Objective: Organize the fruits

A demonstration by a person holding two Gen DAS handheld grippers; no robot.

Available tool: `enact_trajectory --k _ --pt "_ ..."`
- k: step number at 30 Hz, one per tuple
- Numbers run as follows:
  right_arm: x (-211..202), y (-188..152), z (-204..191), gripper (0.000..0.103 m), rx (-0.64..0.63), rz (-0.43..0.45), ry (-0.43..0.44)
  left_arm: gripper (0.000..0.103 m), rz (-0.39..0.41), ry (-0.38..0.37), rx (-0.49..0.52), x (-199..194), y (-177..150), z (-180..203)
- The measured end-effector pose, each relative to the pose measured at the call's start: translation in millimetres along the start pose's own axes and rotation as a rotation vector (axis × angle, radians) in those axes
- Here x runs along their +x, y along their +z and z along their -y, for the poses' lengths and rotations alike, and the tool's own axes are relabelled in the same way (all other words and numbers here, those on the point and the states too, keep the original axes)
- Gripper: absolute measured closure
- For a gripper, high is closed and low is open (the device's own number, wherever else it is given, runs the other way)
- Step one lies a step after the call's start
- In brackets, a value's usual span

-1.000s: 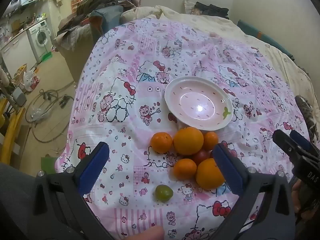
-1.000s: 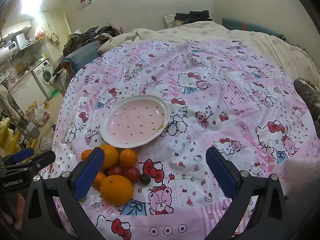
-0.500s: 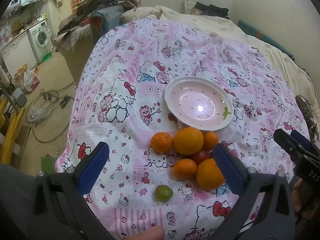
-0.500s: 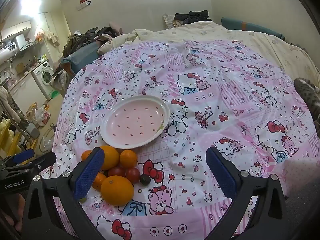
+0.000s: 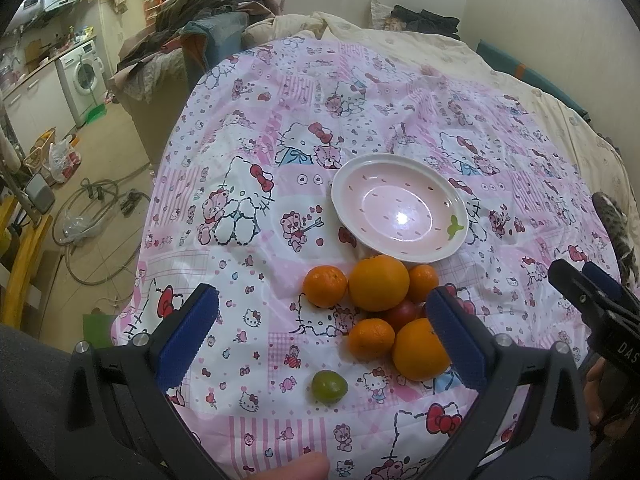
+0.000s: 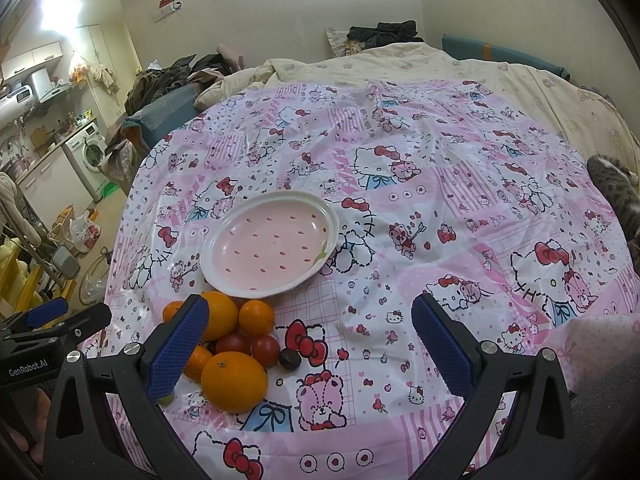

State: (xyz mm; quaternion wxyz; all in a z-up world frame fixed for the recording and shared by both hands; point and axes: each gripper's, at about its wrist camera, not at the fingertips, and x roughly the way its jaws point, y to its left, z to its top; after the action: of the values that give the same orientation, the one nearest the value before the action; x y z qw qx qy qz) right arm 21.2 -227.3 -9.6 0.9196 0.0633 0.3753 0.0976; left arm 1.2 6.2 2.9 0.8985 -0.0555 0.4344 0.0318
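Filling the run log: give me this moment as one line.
left tool open, empty | right tool open, empty | plate empty | fruit pile on cloth beside plate

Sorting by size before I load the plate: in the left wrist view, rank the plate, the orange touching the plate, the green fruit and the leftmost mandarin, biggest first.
1. Pink plate
2. Orange touching the plate
3. Leftmost mandarin
4. Green fruit, smallest even though it lies nearest the camera
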Motion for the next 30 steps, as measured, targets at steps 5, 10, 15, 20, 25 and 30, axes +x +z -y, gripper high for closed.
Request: enact_trajectory --k 5,10,15,20,25,30 --pt "0.0 0.1 0.0 0.000 0.001 -0.001 0.001 0.001 0.000 -0.001 0.002 0.1 -0.6 1.0" --pt "0.0 -0.1 0.0 0.000 0.001 -0.001 0.001 0.001 0.000 0.000 0.002 -0.1 0.1 -0.2" --pt "-0.2 -0.3 0.0 0.000 0.001 0.000 0.001 0.001 0.000 0.000 0.002 0.1 -0.5 1.1" --pt "-0.1 -0.2 0.0 0.000 0.000 0.000 0.002 0.001 0.000 0.000 0.002 1.4 -1.7 1.4" --pt "-0.5 0.0 0.3 0.000 0.001 0.002 0.000 0.001 0.000 0.000 0.002 1.6 -1.0 0.1" --pt "-0.4 0.0 0.3 0.000 0.001 0.002 0.000 0.001 -0.001 0.000 0.002 1.4 -1.7 1.6"
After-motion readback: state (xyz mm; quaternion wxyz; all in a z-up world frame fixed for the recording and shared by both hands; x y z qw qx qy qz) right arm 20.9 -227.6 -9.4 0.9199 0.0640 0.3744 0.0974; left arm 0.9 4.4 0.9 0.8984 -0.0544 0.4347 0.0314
